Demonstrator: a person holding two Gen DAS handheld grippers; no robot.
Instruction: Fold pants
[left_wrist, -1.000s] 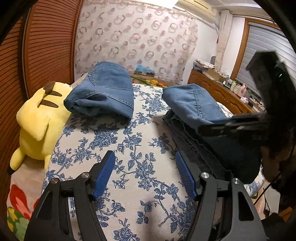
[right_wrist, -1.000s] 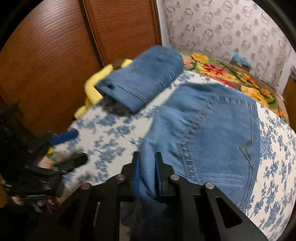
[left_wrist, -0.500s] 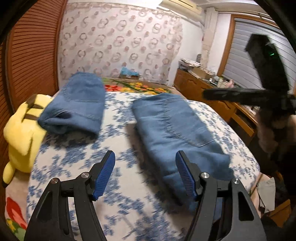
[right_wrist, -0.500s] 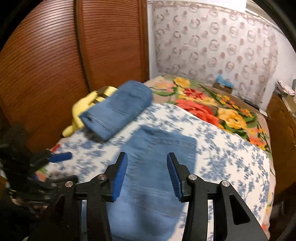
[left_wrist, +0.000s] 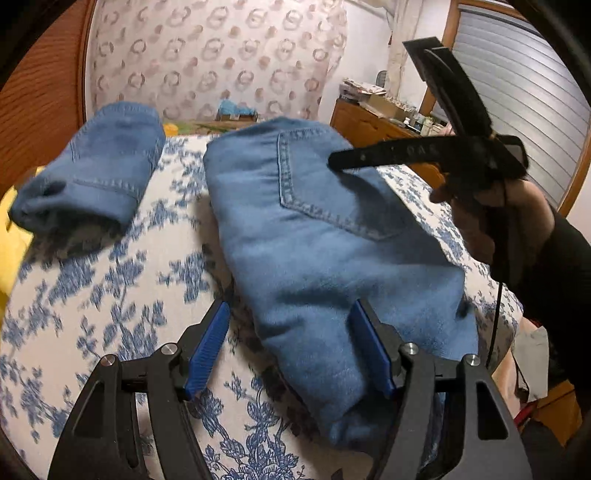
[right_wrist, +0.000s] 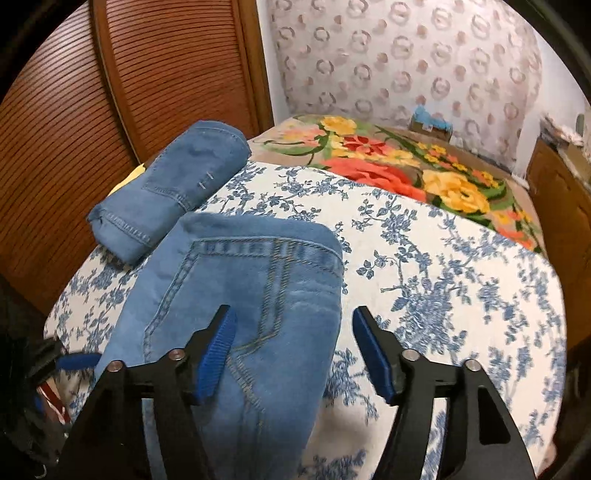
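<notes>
A pair of light blue jeans (left_wrist: 325, 243) lies folded on the blue-flowered bed cover, back pocket up. It also shows in the right wrist view (right_wrist: 236, 302). My left gripper (left_wrist: 290, 345) is open and empty at the near end of the jeans, its right finger over the denim. My right gripper (right_wrist: 293, 352) is open and empty above the jeans' right edge; it also shows in the left wrist view (left_wrist: 340, 160), held above the pocket.
A second folded pair of jeans (left_wrist: 92, 177) lies at the back left, also in the right wrist view (right_wrist: 170, 192). A yellow plush toy (left_wrist: 7, 229) lies beside it. A wooden slatted wardrobe (right_wrist: 92, 92) stands left, a wooden dresser (left_wrist: 376, 125) right.
My right gripper let go of the jeans' fold, opened and rose. The jeans now lie folded flat. My left gripper has moved right, up to their near end.
</notes>
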